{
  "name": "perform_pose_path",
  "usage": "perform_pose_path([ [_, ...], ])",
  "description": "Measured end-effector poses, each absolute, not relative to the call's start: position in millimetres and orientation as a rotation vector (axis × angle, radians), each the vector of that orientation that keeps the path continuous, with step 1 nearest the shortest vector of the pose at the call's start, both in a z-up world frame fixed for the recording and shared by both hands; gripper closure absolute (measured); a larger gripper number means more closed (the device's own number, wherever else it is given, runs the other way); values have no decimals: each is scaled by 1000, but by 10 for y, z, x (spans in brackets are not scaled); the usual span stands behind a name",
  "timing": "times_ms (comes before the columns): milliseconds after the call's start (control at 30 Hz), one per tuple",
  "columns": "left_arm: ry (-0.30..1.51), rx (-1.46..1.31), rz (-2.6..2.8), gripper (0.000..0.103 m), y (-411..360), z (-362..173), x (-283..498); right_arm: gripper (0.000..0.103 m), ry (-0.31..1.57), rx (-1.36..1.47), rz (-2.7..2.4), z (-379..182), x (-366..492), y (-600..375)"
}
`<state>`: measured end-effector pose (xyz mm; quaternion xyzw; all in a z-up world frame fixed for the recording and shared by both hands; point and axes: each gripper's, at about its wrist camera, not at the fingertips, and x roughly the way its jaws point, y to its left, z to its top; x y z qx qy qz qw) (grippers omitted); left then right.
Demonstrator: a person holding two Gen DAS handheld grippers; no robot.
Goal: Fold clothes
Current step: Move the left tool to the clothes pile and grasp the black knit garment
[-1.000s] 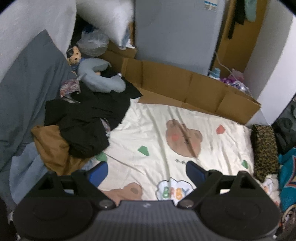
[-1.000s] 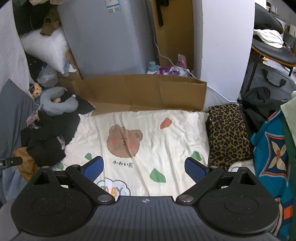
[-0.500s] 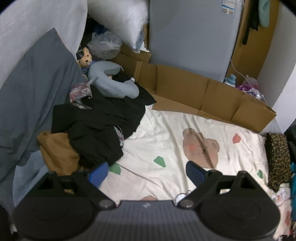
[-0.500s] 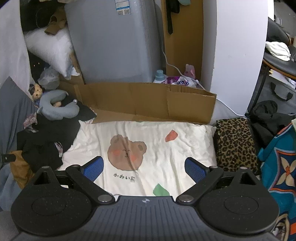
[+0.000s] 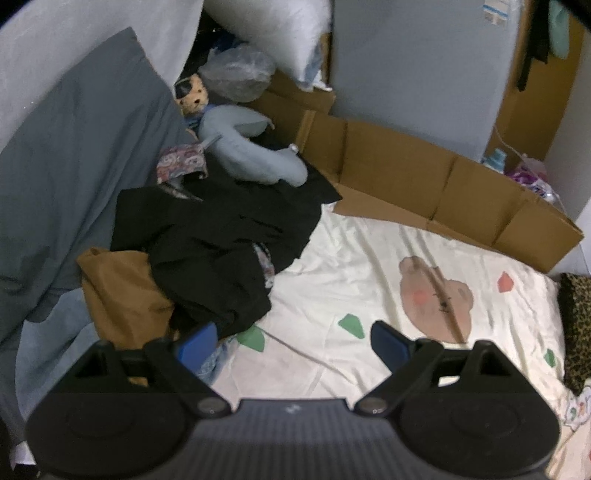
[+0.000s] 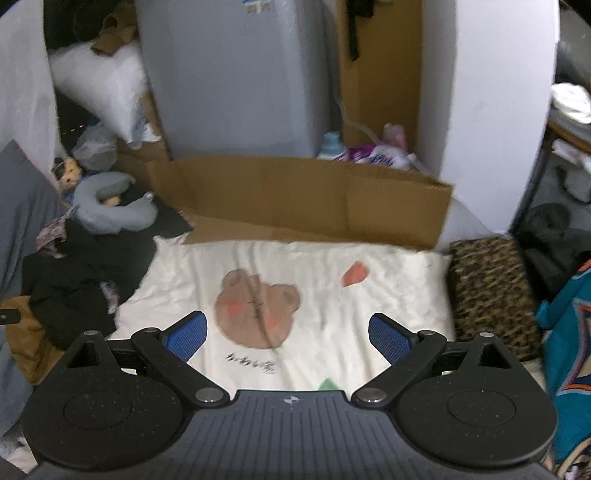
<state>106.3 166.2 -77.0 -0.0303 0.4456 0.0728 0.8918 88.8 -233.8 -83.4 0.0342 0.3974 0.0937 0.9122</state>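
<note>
My left gripper (image 5: pixel 291 341) and right gripper (image 6: pixel 288 334) stand wide, empty; black garment heap (image 5: pixel 221 240) at ten o'clock; soft, limp, light; pinch a top edge.

Each gripper, left (image 5: pixel 293 341) and right (image 6: pixel 288 332), had a black ribbed body, two round black discs, silver pivot screws and blue ridged finger pads (image 6: pixel 186 334).

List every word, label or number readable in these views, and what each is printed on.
None can be read.
Dark script under the bear on the cream sheet: blurred.
Sticker on the grey appliance: too small.
Purple packet behind the cardboard: lettering blurred.
</note>
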Motion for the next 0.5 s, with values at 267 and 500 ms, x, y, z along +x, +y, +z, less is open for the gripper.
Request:
perform_pose_path([
  [267, 917, -57, 151, 11, 1857, -1107, 1160, 6, 837, 77, 253, -1186, 1006, -2087],
  [500, 941, -85, 163, 11, 2050, -1448, 1277, 6, 815, 17, 310, -1436, 1067, -1874],
])
